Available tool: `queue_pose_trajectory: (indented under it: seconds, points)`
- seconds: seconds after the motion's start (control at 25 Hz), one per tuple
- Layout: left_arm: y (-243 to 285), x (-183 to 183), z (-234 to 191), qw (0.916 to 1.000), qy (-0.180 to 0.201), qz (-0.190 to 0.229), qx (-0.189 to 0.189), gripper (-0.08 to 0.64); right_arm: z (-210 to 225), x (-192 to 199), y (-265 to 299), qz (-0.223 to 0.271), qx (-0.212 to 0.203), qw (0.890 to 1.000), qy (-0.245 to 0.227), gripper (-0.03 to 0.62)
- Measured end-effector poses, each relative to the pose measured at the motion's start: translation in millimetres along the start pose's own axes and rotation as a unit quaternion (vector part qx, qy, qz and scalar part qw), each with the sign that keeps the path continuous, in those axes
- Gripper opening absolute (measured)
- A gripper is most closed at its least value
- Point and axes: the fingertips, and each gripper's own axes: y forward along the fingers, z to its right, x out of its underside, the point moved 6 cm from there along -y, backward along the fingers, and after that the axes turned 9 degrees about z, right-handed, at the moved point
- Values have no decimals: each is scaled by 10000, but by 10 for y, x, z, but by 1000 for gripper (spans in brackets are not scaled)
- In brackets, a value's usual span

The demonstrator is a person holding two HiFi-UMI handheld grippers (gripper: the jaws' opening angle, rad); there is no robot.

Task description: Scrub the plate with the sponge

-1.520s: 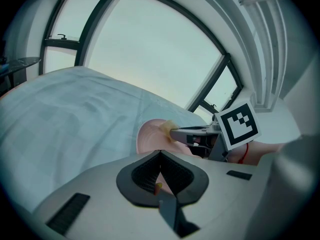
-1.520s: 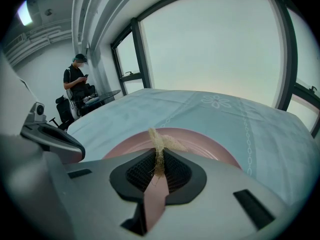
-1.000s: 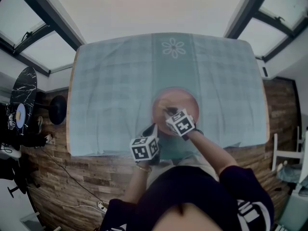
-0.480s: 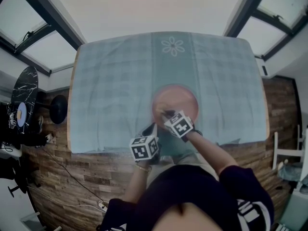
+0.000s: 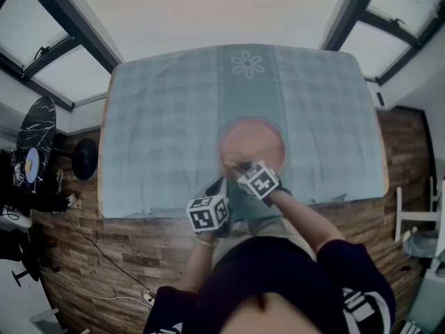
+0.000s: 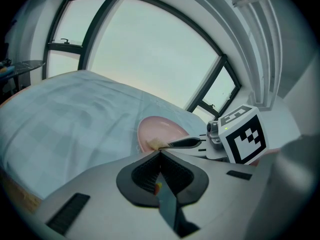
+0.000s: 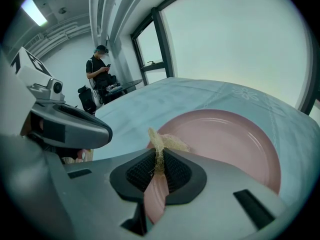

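The right gripper is clenched on the sponge, a pale, fibrous tuft that sticks out past the jaw tips. The tuft lies against the rim of the pink plate, on the side nearest the person and toward their left. The left gripper has its jaws pressed together with nothing visible between them. Its tips sit just beside that same part of the rim, close to the right gripper's jaws; I cannot tell whether they touch the plate. The plate lies flat on a light blue checked tablecloth, about midway along the table's near edge and set a little in from it. A flower motif marks the cloth near the far edge. Beyond the table's left edge, in the right gripper view, a person stands by the windows.
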Motion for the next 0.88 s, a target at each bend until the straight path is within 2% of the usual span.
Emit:
queue_pose_trajectory:
  seconds: [0.36,0.88]
  points:
    - [-84,65,30,10000,50,-11,54,9,-98,120,-97,-202,8,9998,-16,39]
    - [-110,115,80,9997,160,-79,192,9,-33,390,-302,-530,362,9979,72,39]
